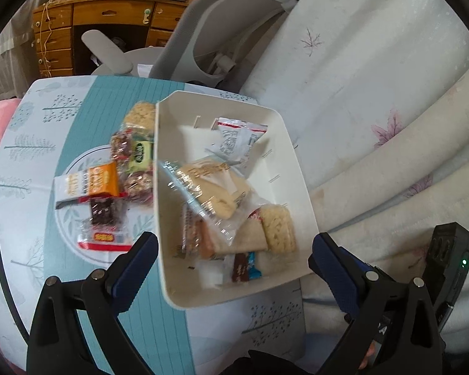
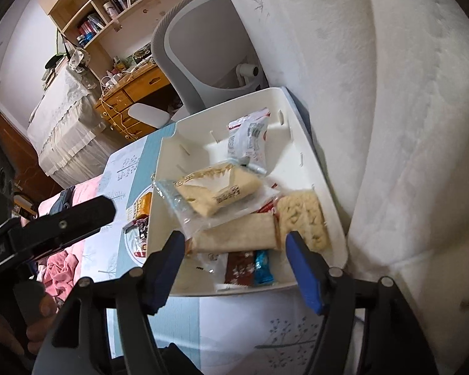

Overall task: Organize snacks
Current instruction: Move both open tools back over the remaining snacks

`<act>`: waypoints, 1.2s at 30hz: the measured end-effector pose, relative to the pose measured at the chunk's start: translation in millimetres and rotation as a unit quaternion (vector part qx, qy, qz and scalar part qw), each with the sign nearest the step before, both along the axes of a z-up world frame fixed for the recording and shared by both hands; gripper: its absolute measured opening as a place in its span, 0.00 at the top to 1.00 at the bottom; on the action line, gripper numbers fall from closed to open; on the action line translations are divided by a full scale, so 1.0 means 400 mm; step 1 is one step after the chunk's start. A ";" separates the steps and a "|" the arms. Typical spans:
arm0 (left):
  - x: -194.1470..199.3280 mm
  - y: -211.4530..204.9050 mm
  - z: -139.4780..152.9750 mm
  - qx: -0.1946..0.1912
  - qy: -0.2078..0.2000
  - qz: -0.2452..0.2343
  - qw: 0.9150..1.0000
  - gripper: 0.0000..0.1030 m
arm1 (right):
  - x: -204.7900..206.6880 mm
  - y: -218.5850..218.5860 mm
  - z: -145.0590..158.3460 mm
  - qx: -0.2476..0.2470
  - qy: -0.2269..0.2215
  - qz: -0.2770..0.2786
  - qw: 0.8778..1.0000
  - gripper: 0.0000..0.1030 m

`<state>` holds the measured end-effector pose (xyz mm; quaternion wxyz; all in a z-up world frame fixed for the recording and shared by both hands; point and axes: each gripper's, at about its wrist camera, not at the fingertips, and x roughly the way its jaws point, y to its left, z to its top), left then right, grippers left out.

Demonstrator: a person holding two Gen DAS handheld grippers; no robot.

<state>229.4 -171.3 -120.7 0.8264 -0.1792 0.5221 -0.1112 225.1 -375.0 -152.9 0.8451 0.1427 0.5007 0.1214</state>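
Snacks (image 1: pixel 115 184) wait loose in a pile at centre left of my left view, on the table (image 1: pixel 22 162) just beside the bin (image 1: pixel 172 250); more already fill the bin at frame centre. My left gripper (image 1: pixel 234 250) hangs with fingers wide apart, straddling the bin's near corner and gripping nothing. My right gripper (image 2: pixel 234 250) is over the bin's near end, fingers apart and empty, above a beige pack (image 2: pixel 234 234). I judge the risk to be the bin: it sits at the table's edge by the bedding (image 1: pixel 390 125), so a nudge from either finger could tip or shove it. Crinkly wrappers may also slip from a pinch.
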 end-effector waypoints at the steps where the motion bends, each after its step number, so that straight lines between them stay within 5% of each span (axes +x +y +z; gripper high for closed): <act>1: -0.010 0.013 0.003 0.000 0.001 0.000 1.000 0.04 | -0.007 0.008 0.001 0.001 0.001 -0.002 1.000 0.35; 25: -0.197 0.409 0.046 0.040 0.030 -0.052 0.997 0.04 | -0.161 0.290 -0.004 0.078 0.061 -0.123 0.987 0.35; 36: -0.174 0.560 0.045 0.076 0.017 -0.138 0.987 0.04 | -0.230 0.452 -0.040 0.093 0.064 -0.174 0.978 0.35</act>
